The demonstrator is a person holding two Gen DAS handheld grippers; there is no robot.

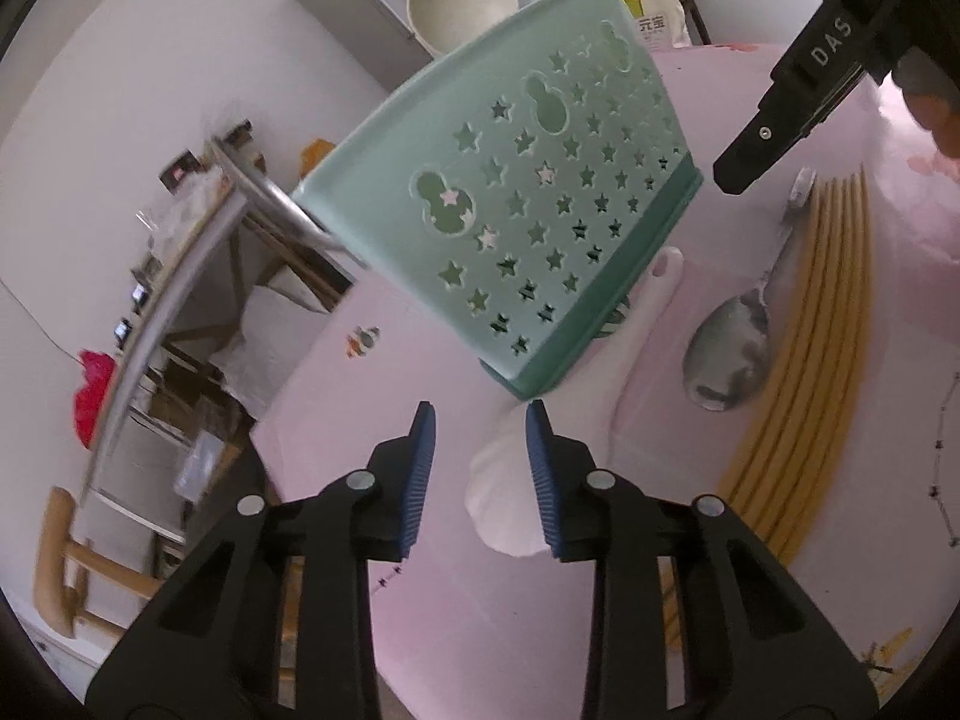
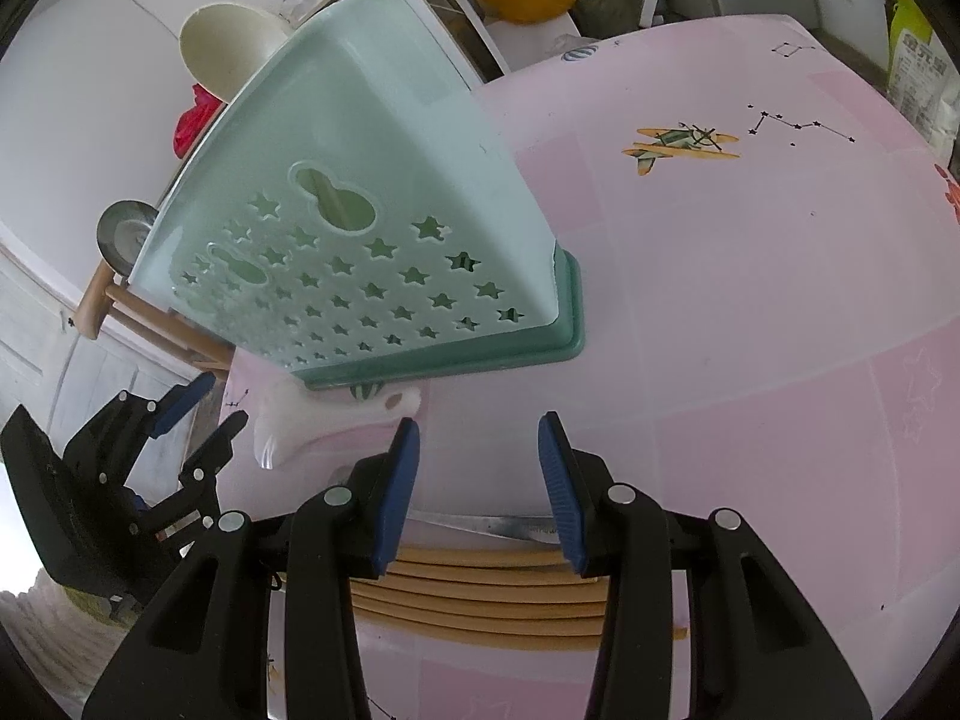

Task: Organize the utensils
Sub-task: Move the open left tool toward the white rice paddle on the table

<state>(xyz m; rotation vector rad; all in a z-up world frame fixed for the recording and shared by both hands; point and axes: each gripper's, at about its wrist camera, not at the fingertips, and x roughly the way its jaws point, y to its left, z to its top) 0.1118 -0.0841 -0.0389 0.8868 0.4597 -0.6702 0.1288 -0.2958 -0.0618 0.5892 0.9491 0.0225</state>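
Left gripper [image 1: 480, 420]: jaws partly apart, nothing clamped between the blue pads [image 1: 420, 468]; white ceramic spoon [image 1: 540, 480] lying on the table under and just beyond the gap, its bowl nearest the fingertips, its handle running away beneath the holder. Straight ahead, mint-green utensil holder [image 1: 510, 204] with star cut-outs, upright on a darker green base, on the pink tablecloth [image 1: 372, 420]. Right of the ceramic spoon, a metal spoon [image 1: 729, 354], bowl toward the gripper. Further right, just beside it, a row of yellow chopsticks [image 1: 810, 360] laid side by side. Up at far right, the black tip of the other gripper.

Right gripper [image 2: 480, 426]: jaws moderately apart, empty. Off to its left, the left gripper's black frame. Ahead and left, white spoon handle [image 2: 336, 420] poking from under the holder's base. Directly below the fingers, close in, the chopsticks [image 2: 480, 594] crossing sideways, with the metal spoon's handle [image 2: 480, 525] just beyond them. Ahead and right, bare tablecloth with an aeroplane print [image 2: 678, 147].
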